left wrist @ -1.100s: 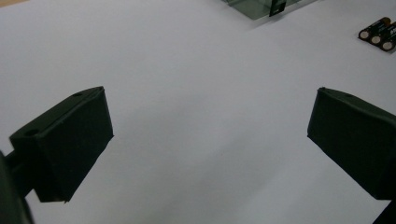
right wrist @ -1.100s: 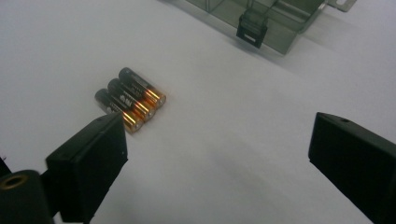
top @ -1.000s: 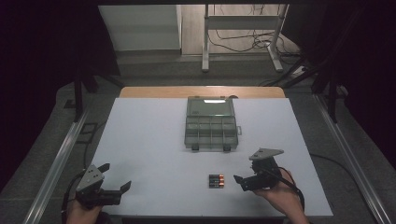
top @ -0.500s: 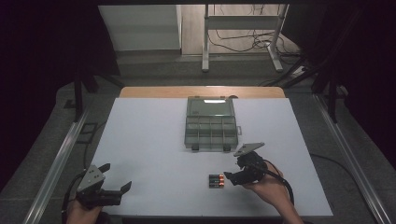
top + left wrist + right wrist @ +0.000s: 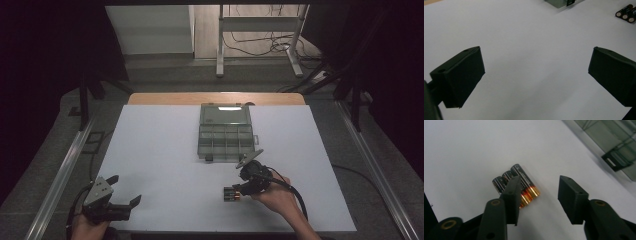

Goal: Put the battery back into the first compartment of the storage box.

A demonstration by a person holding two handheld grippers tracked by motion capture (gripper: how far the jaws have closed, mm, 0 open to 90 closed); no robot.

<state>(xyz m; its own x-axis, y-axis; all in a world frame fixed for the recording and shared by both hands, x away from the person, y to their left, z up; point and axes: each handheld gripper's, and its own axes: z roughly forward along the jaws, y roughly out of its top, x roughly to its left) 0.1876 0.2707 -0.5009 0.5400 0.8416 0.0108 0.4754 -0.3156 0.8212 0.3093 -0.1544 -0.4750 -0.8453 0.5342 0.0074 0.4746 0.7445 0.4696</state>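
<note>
Three black-and-gold batteries (image 5: 230, 194) lie side by side on the white table (image 5: 160, 150) near its front edge. My right gripper (image 5: 239, 189) hovers just right of them. In the right gripper view the batteries (image 5: 529, 186) sit partly behind the left jaw, and the gap of my right gripper (image 5: 539, 181) holds only bare table. Its jaws have just been closing and stand half apart. At the front left corner rests my left gripper (image 5: 125, 190), wide open. In the left gripper view my left gripper (image 5: 536, 53) frames bare table, with the batteries (image 5: 626, 13) far off.
A grey compartment box (image 5: 225, 132) lies open at the table's middle back, its lid folded away. Its latch corner (image 5: 616, 160) shows beyond the right jaws. A cable trails from the right gripper over the table's front edge. Metal rails run along both table sides.
My right gripper has moved left across the table up to the batteries, and its jaws have narrowed. The left gripper has kept still.
</note>
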